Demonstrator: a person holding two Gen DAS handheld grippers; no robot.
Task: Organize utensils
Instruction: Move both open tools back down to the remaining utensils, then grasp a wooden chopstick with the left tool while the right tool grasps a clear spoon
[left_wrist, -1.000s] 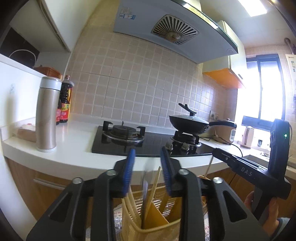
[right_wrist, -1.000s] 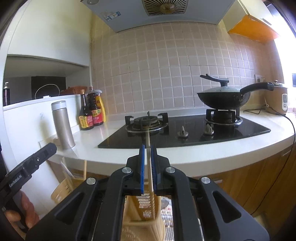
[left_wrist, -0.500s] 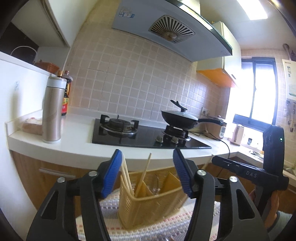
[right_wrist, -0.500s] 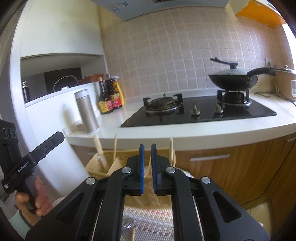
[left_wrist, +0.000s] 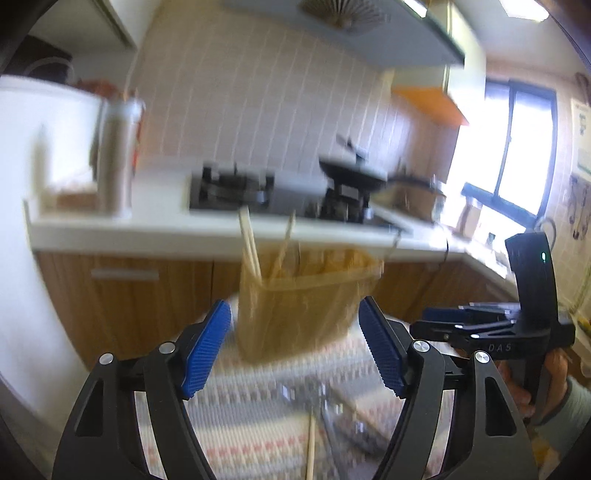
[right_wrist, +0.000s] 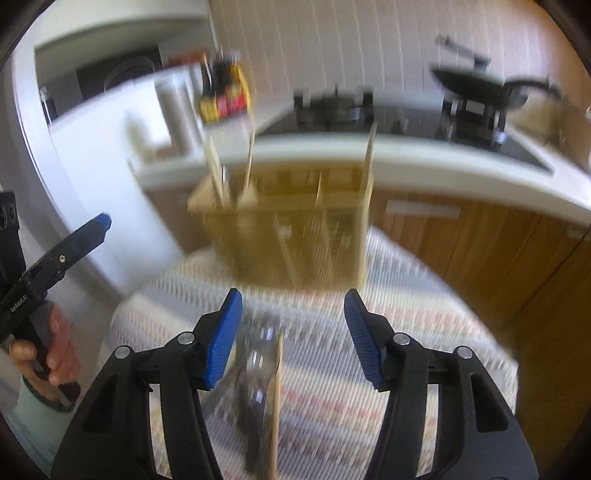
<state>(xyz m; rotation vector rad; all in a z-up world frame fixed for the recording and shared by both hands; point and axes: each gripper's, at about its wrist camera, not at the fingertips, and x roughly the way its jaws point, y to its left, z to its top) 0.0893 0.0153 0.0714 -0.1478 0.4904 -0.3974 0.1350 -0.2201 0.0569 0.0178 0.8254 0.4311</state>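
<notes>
From the left wrist view, we see our left gripper (left_wrist: 295, 347) with jaws spread wide and empty, facing the yellow utensil basket (left_wrist: 303, 306) holding chopsticks (left_wrist: 249, 243). From the right wrist view, our right gripper (right_wrist: 293, 338) jaws also gape, above a loose chopstick (right_wrist: 276, 402) and blurred cutlery (right_wrist: 255, 373) on the striped surface (right_wrist: 424, 332).

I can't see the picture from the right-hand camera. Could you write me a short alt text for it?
Blurred by motion, the open right gripper with blue fingers hovers empty over a striped mat, where a wooden chopstick lies beside some metal cutlery. Beyond stands a yellow utensil basket holding upright chopsticks, below a kitchen counter with a stove.
</notes>
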